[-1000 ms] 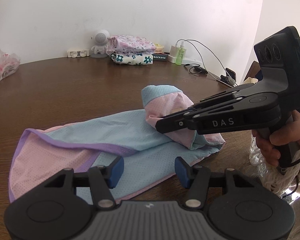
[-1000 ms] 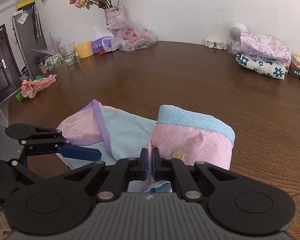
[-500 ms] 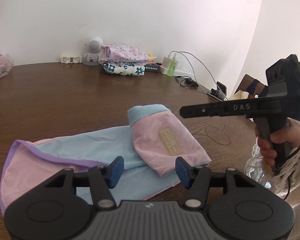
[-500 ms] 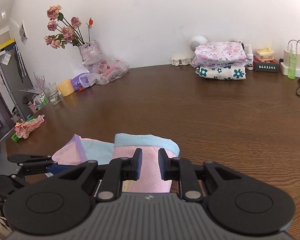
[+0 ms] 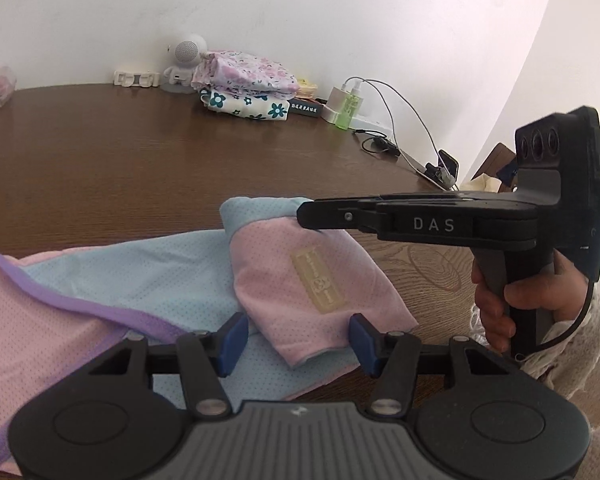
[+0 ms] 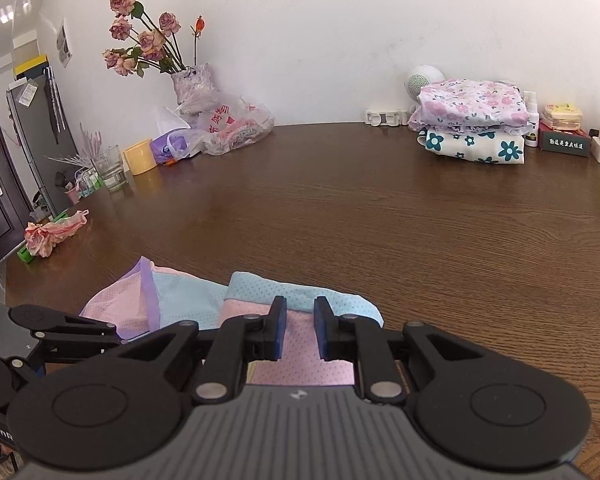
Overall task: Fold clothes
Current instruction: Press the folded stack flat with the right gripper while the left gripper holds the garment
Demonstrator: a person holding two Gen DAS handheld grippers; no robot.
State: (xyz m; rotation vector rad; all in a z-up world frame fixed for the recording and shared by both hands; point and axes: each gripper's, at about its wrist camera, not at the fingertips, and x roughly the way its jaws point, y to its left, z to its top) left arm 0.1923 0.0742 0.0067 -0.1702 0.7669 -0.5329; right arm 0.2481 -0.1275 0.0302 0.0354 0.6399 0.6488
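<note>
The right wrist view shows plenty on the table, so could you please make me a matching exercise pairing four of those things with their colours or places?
Things:
1. Cup
2. Garment being folded
3. Dried roses
4. Folded floral clothes

Descriptions:
A. Stacked by the wall at the far right of the table
B. Yellow, beside a clear glass
C. Pink and light blue mesh with purple trim
D. Standing in a vase at the far left by the wall

Pairs: 1-B, 2-C, 3-D, 4-A
</note>
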